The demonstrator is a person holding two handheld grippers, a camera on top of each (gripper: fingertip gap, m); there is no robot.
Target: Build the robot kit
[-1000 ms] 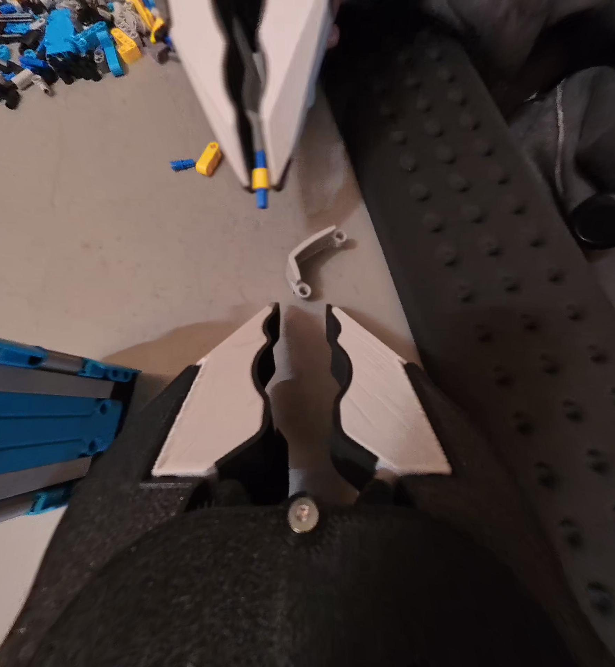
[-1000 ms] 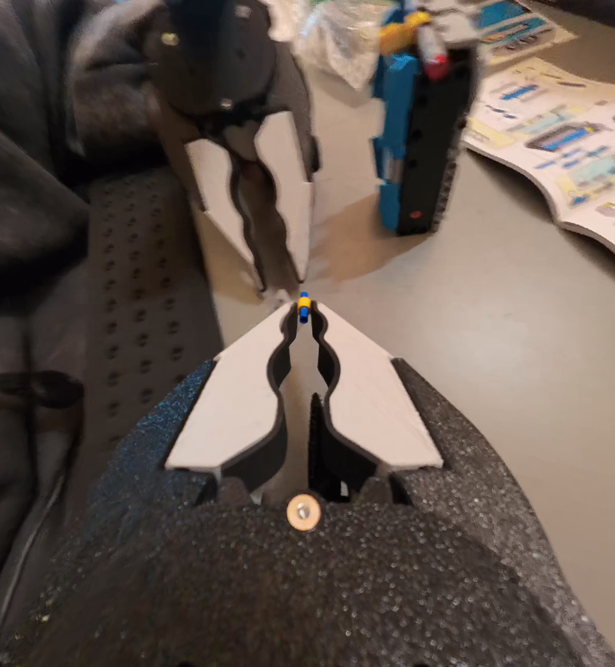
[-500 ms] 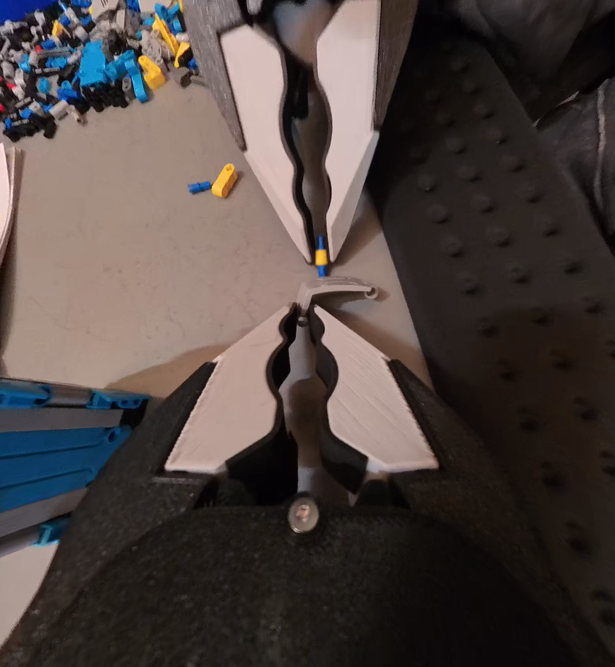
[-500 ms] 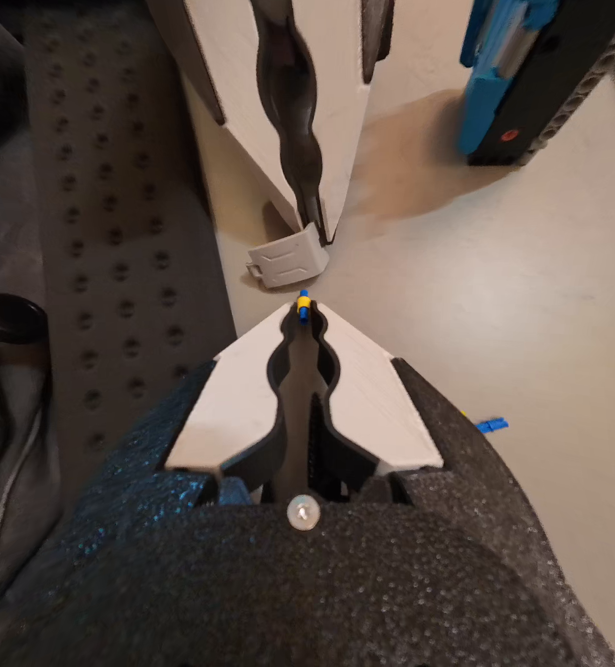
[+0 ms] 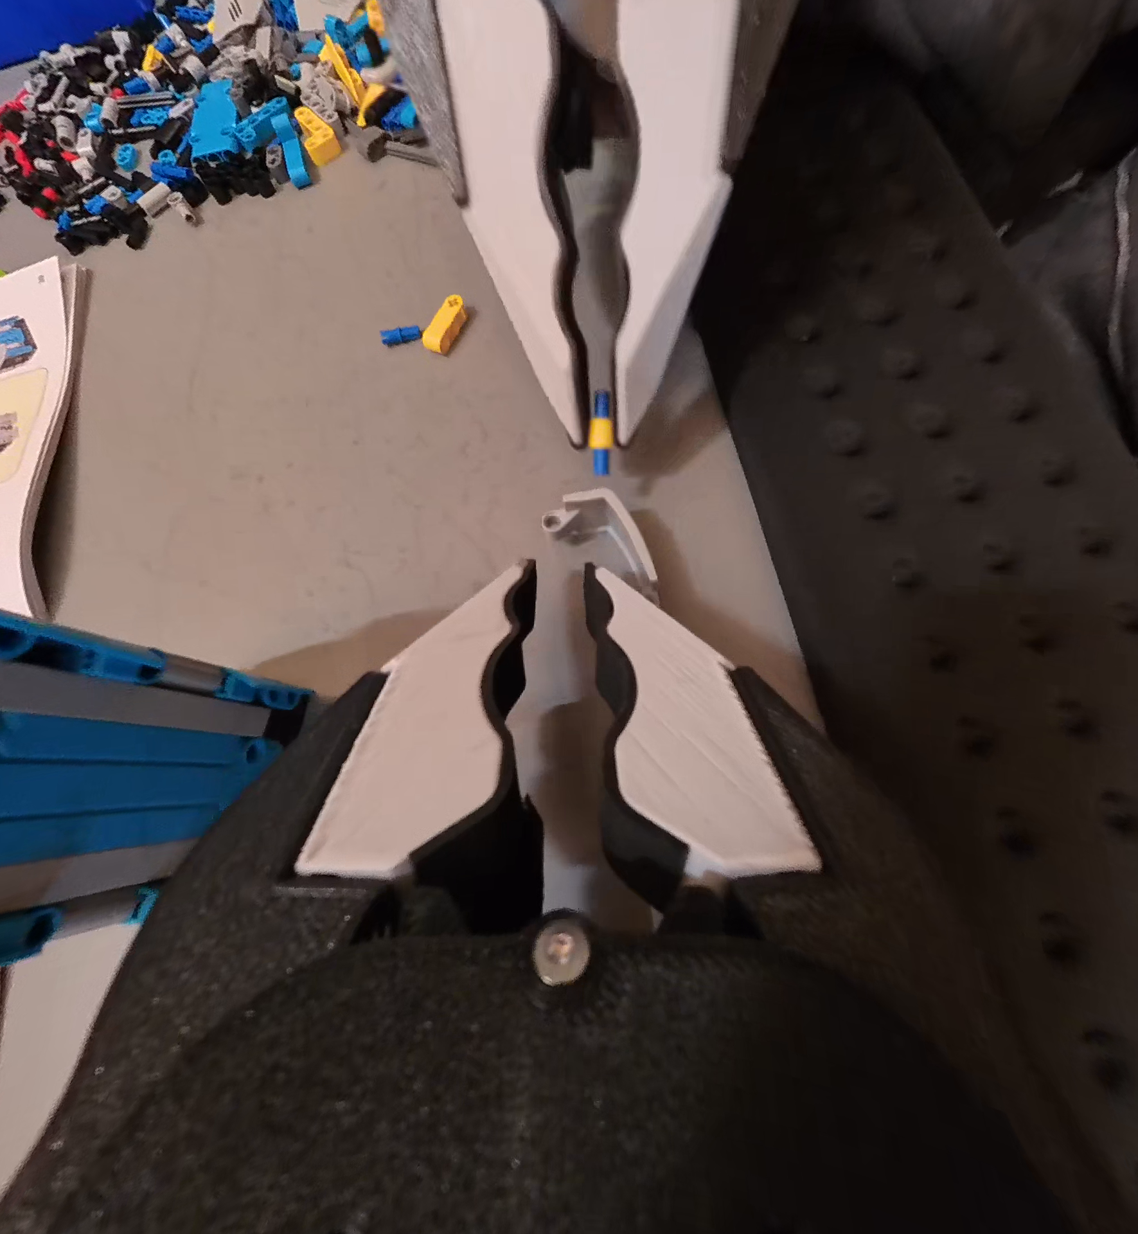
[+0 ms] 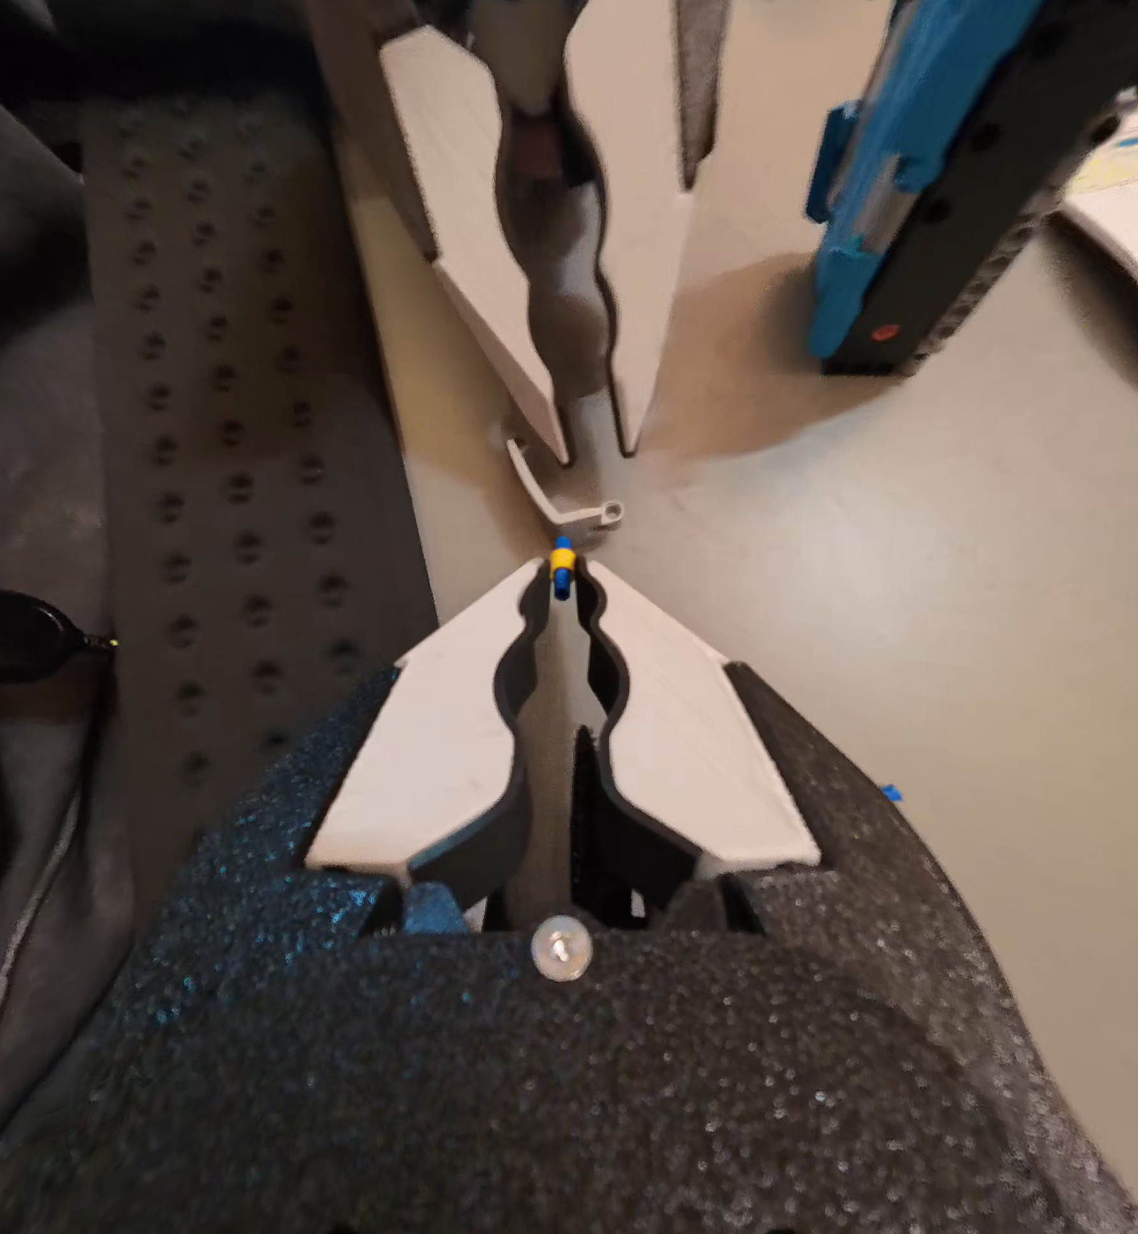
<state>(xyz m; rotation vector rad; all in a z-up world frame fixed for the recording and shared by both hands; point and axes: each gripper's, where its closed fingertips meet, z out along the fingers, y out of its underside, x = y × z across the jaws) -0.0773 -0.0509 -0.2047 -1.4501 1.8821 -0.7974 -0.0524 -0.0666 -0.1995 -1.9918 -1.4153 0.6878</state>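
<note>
A small grey curved panel piece (image 5: 609, 531) lies on the tan table just ahead of my left gripper (image 5: 559, 566). The left gripper is slightly open and empty, and one end of the piece runs beside the outer side of its right finger (image 5: 659, 668). My right gripper (image 6: 563, 564) is shut on a small blue pin with a yellow collar (image 6: 561, 567), which sticks out past the tips. In the left wrist view the right gripper (image 5: 601, 441) comes down from the top with the pin (image 5: 601, 434) just short of the grey piece. The right wrist view shows the grey piece (image 6: 576, 511) and the left gripper (image 6: 596, 454).
A black dimpled mat (image 5: 953, 534) borders the table beside both grippers. A blue and grey built model (image 5: 85, 754) stands close to the left gripper. An instruction booklet (image 5: 12, 414), a pile of loose pieces (image 5: 185, 133) and a yellow piece with a blue pin (image 5: 442, 324) lie farther off. The tips of both grippers are at nearly the same place.
The left gripper shut on the grey piece half a second ago, then opened. The piece now lies turned on the table. The right gripper moved in closer with the pin.
</note>
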